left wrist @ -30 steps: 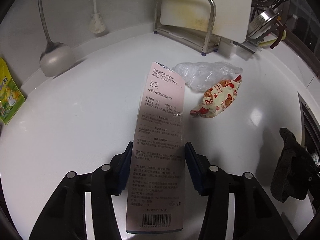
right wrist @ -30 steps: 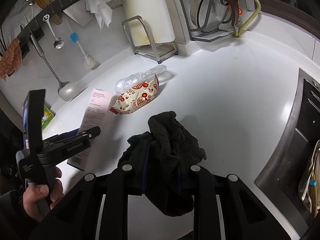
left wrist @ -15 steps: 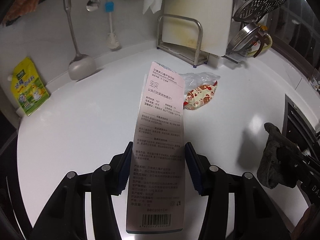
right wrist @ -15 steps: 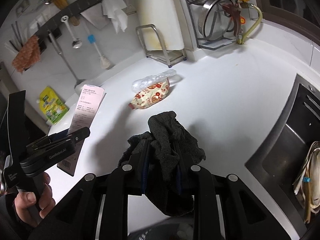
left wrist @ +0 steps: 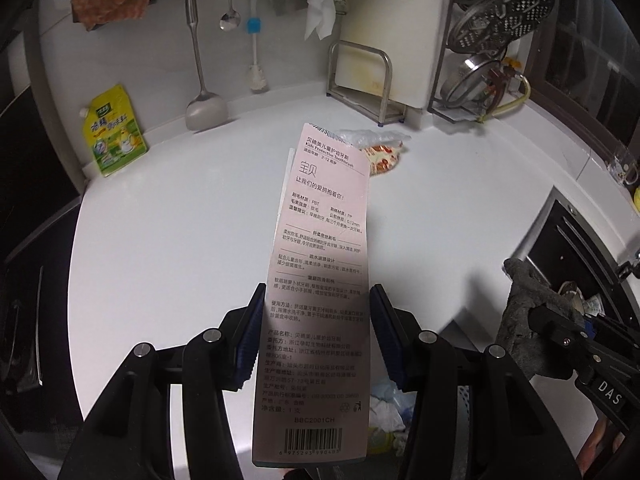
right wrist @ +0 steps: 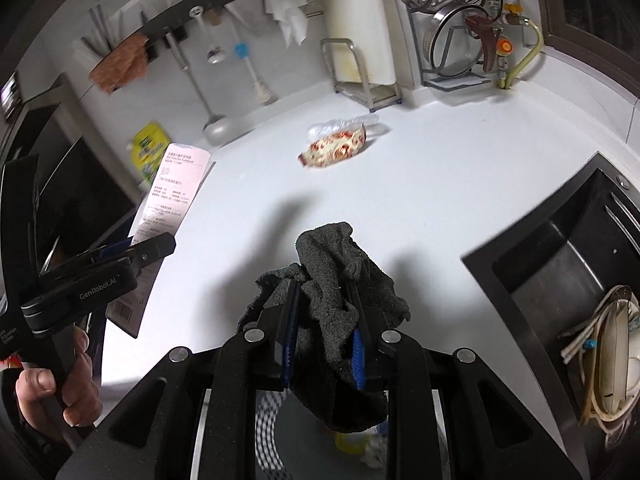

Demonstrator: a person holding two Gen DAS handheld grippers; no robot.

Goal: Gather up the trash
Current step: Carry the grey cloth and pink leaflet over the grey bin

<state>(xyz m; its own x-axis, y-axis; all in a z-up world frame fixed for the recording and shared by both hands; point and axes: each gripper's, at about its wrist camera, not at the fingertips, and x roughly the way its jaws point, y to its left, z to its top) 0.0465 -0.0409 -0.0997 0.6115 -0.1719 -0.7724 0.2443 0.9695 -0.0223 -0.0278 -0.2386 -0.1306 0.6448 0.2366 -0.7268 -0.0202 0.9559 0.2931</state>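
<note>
My left gripper [left wrist: 318, 300] is shut on a long pink toothbrush package card [left wrist: 320, 264], held upright above the white counter [left wrist: 180, 240]; the same card [right wrist: 172, 196] shows at the left of the right wrist view. My right gripper [right wrist: 324, 292] is shut on a dark grey cloth [right wrist: 340, 280], which also appears at the right edge of the left wrist view as a grey cloth [left wrist: 528, 316]. On the counter far ahead lie a red-patterned snack wrapper [right wrist: 334, 150] and a clear plastic bag [right wrist: 340, 126] behind it. Below the fingers a bin [right wrist: 276, 428] with crumpled trash shows.
A sink [right wrist: 560, 280] with dishes lies to the right. At the back stand a cutting-board rack [left wrist: 368, 80], a pot-lid rack [left wrist: 496, 52], hanging utensils [left wrist: 200, 60] and a yellow-green pouch [left wrist: 114, 132]. A hand [right wrist: 52, 392] holds the left gripper.
Both grippers have pulled back and risen from the counter with the card and the cloth still held. The wrapper and bag look farther away, and the bin has come into view below.
</note>
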